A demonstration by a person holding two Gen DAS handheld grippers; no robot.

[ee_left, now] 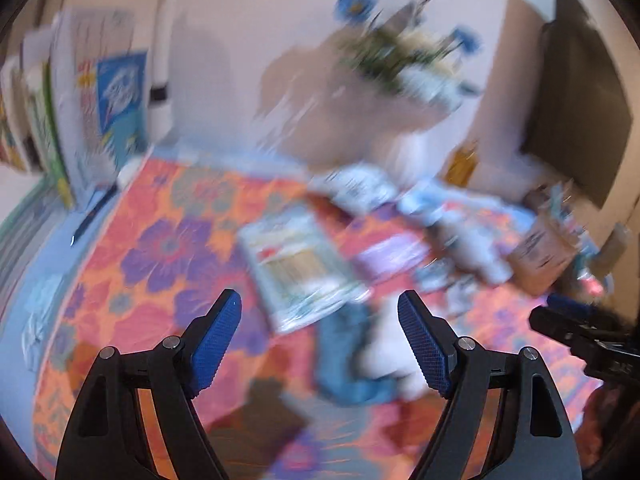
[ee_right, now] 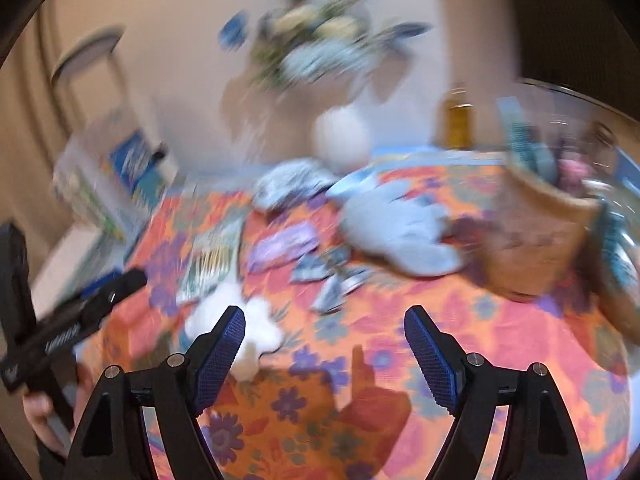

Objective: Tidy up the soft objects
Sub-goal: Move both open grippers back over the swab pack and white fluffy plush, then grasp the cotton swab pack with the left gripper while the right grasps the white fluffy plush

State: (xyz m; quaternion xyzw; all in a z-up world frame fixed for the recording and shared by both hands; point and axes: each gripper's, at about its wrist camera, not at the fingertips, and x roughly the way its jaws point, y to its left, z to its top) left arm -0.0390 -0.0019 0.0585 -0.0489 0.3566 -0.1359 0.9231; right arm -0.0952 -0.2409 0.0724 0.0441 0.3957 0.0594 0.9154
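Floral tablecloth (ee_right: 400, 320): white soft toy (ee_right: 256, 332) beside open right gripper (ee_right: 324, 344).

No lettering can be read in either view, as both are smeared by motion. In the right wrist view the left gripper (ee_right: 80, 312) at the near left bears a short line of pale lettering along its black body, too blurred to make out. The blue package (ee_left: 120, 92) standing at the far left against the wall shows a white printed emblem, and the flat packet (ee_left: 298, 264) lying on the flowered cloth (ee_left: 160, 248) carries print, illegible on both.
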